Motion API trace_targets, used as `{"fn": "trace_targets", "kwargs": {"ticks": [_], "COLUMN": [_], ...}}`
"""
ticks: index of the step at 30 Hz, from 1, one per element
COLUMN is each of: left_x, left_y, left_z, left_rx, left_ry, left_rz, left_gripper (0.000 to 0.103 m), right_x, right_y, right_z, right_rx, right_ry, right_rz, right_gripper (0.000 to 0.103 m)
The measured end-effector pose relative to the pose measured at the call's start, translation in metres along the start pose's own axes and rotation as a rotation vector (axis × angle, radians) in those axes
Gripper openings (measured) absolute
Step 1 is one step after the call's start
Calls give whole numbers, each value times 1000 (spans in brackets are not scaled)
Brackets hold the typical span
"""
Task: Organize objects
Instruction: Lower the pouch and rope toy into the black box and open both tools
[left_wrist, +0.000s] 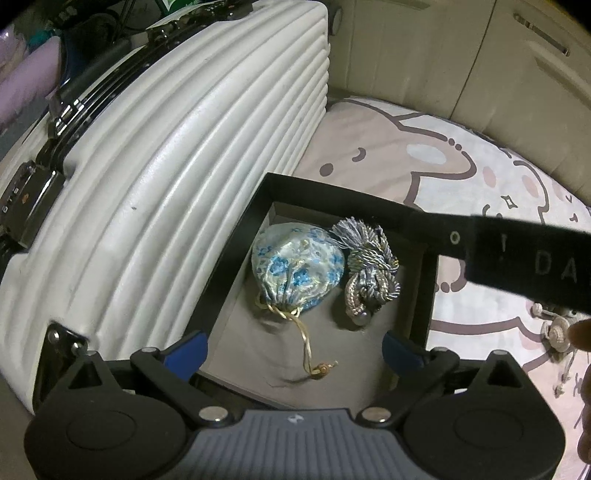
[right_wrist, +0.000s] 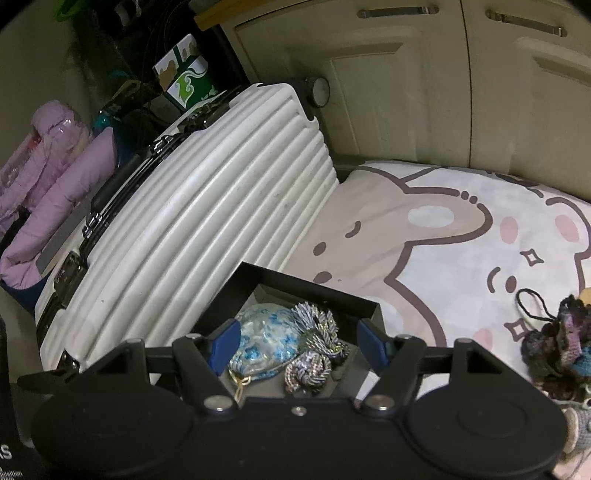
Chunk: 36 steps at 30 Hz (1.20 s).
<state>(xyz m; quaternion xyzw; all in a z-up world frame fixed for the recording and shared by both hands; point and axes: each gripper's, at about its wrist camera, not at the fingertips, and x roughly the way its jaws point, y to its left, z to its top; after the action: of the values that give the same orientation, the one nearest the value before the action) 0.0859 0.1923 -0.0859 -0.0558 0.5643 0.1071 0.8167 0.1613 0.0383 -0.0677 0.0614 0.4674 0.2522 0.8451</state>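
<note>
The left gripper (left_wrist: 293, 349) hangs over an open black box (left_wrist: 236, 258), its blue-padded jaws spread wide with nothing between them. The right gripper (right_wrist: 297, 345) hovers at the same box, jaws apart and empty. On the box's grey felt-like floor lie a round satin pouch (left_wrist: 295, 266), pale with blue flowers and a thin gold drawstring, and just beside it, touching, a knotted bundle of twisted silver-blue cord (left_wrist: 369, 269) with a frayed tassel. A flat black lid with pale lettering (left_wrist: 528, 266) juts in from the right. The box rests against a ribbed white hard-shell suitcase (left_wrist: 166, 184) on a soft cartoon-printed blanket (right_wrist: 443, 240). A dark crocheted piece (right_wrist: 557, 343) lies further right. Cream cabinet doors (right_wrist: 406, 92) stand behind.
</note>
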Motion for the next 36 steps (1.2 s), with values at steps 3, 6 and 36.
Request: {"fn": "trace_targets", "kwargs": {"ticks": [3,6,36], "left_x": [-1,-3,-22], "left_y": [-1,0,-38], "left_z": [-1,-1,-3], "left_rx": [-10,-20,1], "left_ry": [5,5,-26], "left_rz": [-1,-3,-2], "left_gripper": [101,102,103], "right_x": [-2,-6,-70], "right_y": [0,0,-66], "right_z": [0,-1,-13], "right_rx": [-6,-18,14], "right_ry": [9,14,-25], "right_rz": [-6,-12,-241], "right_gripper": [71,72,100]}}
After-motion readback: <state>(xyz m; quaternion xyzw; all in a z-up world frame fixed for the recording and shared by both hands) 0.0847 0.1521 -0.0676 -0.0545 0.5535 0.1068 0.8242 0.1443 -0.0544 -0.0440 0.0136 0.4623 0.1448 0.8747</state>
